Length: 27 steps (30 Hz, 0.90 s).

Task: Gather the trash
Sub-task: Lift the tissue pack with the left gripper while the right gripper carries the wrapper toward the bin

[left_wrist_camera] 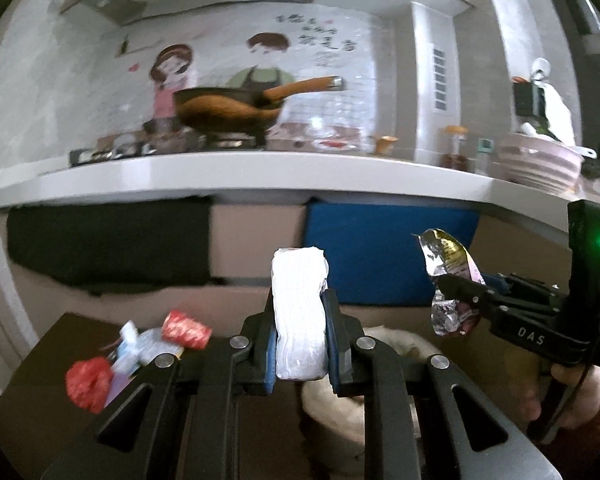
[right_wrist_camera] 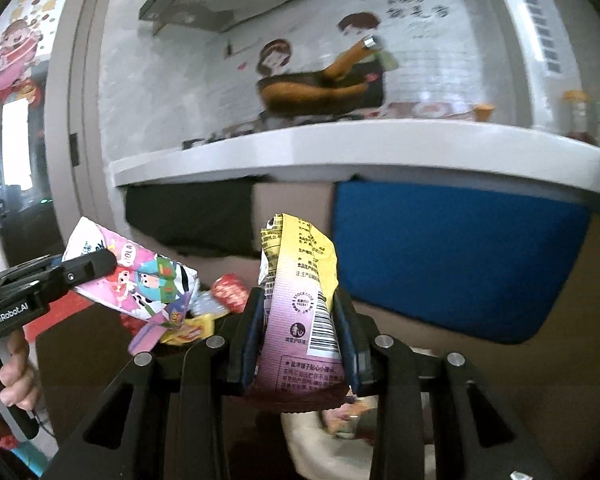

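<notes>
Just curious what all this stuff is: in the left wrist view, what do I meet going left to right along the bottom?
Crumpled red wrapper → red patterned packet → white tissue pack in the left gripper → silvery foil snack wrapper in the right gripper.

wrist views, shared counter (close)

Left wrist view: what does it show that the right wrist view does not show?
Only the left wrist view shows the striped bowl on the counter and the red paper ball. Only the right wrist view shows the doorway and the printed pink side of the left gripper's packet. Both show the wok, the blue cloth and the right gripper's wrapper.
</notes>
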Available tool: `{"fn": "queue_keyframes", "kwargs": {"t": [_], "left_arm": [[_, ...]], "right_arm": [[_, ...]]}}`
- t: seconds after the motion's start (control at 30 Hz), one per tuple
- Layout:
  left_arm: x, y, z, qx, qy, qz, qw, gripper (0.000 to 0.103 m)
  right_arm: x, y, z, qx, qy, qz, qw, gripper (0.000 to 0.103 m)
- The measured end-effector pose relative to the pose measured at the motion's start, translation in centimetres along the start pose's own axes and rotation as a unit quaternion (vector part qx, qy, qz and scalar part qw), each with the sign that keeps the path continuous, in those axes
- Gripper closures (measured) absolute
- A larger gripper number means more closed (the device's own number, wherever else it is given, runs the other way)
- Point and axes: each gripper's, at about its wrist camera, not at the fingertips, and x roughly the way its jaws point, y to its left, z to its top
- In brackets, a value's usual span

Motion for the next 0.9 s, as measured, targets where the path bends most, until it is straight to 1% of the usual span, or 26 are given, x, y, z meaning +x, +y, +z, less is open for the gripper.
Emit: {"fn": "queue_keyframes", "kwargs": {"t": [0.17,0.3,0.4,0.5,0.67,0.8,0.9], "left_arm": [[1.0,-2.9,0.4,0.007,-0.003,-0.030,0.9995,0.083],[2.3,-4.4,-0.2,0.005,0.014,-0.050,0.9987,0.083],[3.1,-4.9,-0.7,0.006,0.022,-0.055,0.9982,0.083],[3.9,-4.8,-1.0,0.000,0.031,-0.057,0.9979,0.083],[5.7,-3.8,-1.8,-0.019,0.055,-0.054,0.9968,0.083],[8.1,-3.2,-3.3,-0.032,0.084,-0.050,0.9947,0.083],[10.4,-3.0,-4.6,-0.044,0.110,-0.055,0.9914,0.083]], "right_arm": [[-2.8,-2.1,0.2,0.010,-0.016,-0.038,0.999,0.071],[-3.8,-2.9,-0.1,0.008,-0.020,-0.058,0.998,0.071],[-4.3,-3.7,-0.4,0.010,-0.021,-0.068,0.997,0.071],[-4.6,-4.7,-1.0,0.017,-0.020,-0.077,0.997,0.071],[-4.1,-5.8,-1.7,0.030,-0.012,-0.081,0.996,0.071],[-3.3,-6.3,-2.3,0.030,-0.005,-0.084,0.996,0.071],[-2.6,-7.2,-2.9,0.036,0.000,-0.090,0.995,0.071]]}}
